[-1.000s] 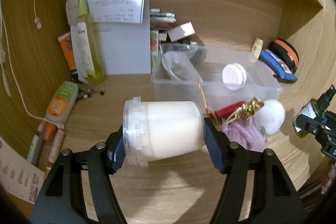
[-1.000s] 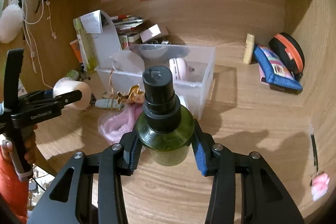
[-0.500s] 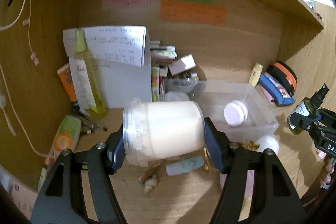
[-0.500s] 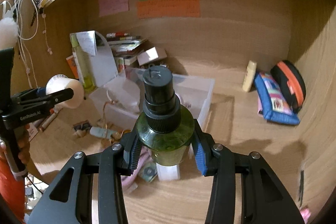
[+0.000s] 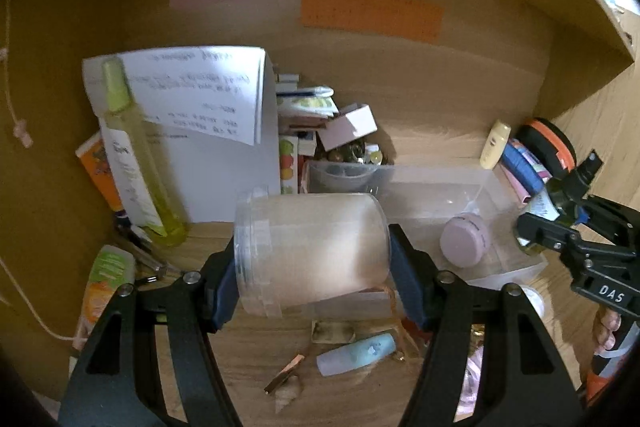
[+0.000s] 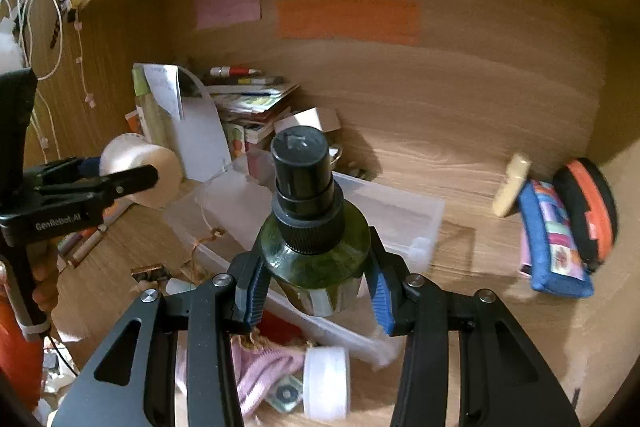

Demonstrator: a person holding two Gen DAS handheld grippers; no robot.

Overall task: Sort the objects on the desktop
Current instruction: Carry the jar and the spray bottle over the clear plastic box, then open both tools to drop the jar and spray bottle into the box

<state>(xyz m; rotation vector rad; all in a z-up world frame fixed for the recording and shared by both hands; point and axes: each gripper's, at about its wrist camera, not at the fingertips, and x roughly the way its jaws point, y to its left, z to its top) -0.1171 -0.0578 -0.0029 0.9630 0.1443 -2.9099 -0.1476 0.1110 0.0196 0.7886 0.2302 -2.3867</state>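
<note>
Left gripper (image 5: 312,259) — blue pads clamped on the two ends of a frosted, cream-filled plastic jar (image 5: 310,251), a squat cylinder held on its side, clear lid to the left. Right gripper (image 6: 316,283) clamped on the round shoulder of a dark green glass bottle (image 6: 314,251) with a ribbed black cap, upright between the pads.

Below the jar, loose on the wood-grain counter (image 5: 248,363): a pale blue tube (image 5: 356,354), a small shell (image 5: 289,391), a copper-coloured strip (image 5: 285,379). The right view alone shows a pink knitted cloth (image 6: 260,371) and a white round pot (image 6: 326,383) on its side just beside it, close under the gripper.

Mid-distance: a clear plastic bin (image 5: 436,195), rectangular, thin-walled, open on top. Inside it a lilac round compact (image 5: 465,242); much of its floor is bare. The right view shows bare counter to the right of the bin.

Left side, seen best from the left view: a tall yellow-green spray bottle (image 5: 138,163) standing against a white folder with paper (image 5: 200,99), an orange-and-green tube (image 5: 105,283) lying flat.

Far right corner: a cream tube (image 6: 510,185) leaning, a blue patterned pouch (image 6: 554,247), a black-and-orange round case (image 6: 590,207). Back wall — pink, green and orange paper notes (image 6: 348,19).
</note>
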